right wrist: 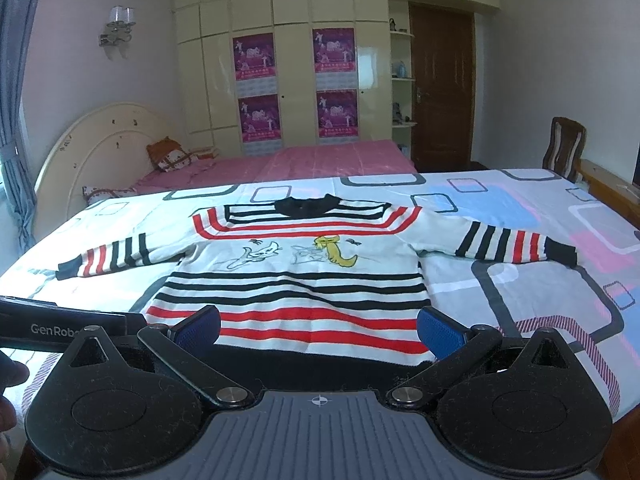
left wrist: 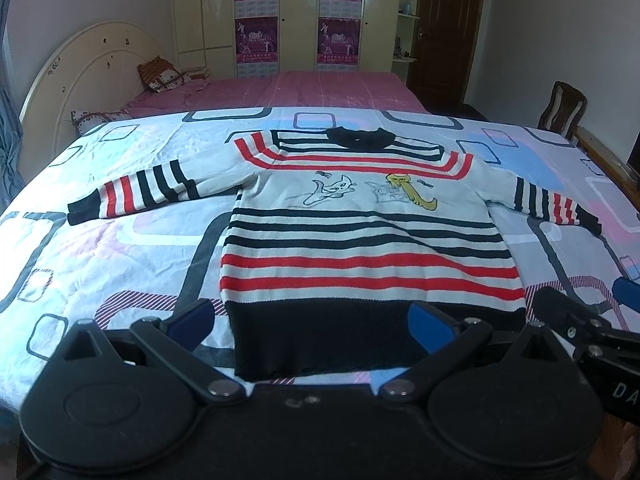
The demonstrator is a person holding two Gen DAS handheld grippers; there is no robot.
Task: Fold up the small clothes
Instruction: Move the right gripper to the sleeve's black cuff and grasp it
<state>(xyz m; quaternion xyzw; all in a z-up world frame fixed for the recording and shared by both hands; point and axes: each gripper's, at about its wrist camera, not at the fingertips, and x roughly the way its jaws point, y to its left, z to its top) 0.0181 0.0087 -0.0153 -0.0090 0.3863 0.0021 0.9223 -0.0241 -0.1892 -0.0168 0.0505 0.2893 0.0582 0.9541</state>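
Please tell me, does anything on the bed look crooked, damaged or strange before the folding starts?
Nothing stands out. The striped knit sweater with cat pictures lies flat and face up on the patterned bedsheet, both sleeves spread out to the sides, with no visible damage. The left gripper and right gripper are open near its dark hem.

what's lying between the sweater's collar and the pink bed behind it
Only bare patterned bedsheet runs from the sweater collar to the near bed's far edge, with the pink bed just past it. Both wrist views show nothing else there.
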